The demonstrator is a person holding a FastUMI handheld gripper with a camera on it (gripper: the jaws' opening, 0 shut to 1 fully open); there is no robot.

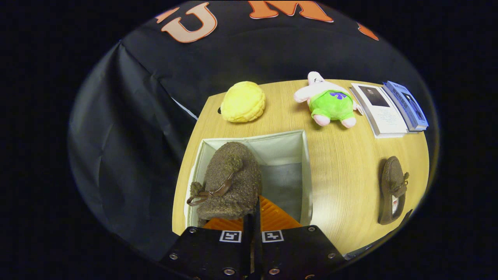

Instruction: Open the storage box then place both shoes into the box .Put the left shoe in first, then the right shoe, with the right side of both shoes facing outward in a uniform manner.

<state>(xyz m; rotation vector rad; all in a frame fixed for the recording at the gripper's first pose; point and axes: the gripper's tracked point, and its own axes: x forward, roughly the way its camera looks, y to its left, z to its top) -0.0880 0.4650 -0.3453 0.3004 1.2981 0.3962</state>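
Your gripper (pixel 255 212) pinches one fuzzy shoe (pixel 229 181) over the open box (pixel 307 171). The second shoe (pixel 393 190) lies on the table (pixel 342 155), right. Far: two plush toys, two books.

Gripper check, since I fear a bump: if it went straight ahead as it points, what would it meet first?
The gripper, fingers shut on the fuzzy brown shoe, points into the open storage box. It would likely press the shoe against the box's floor first, though depth is unclear.
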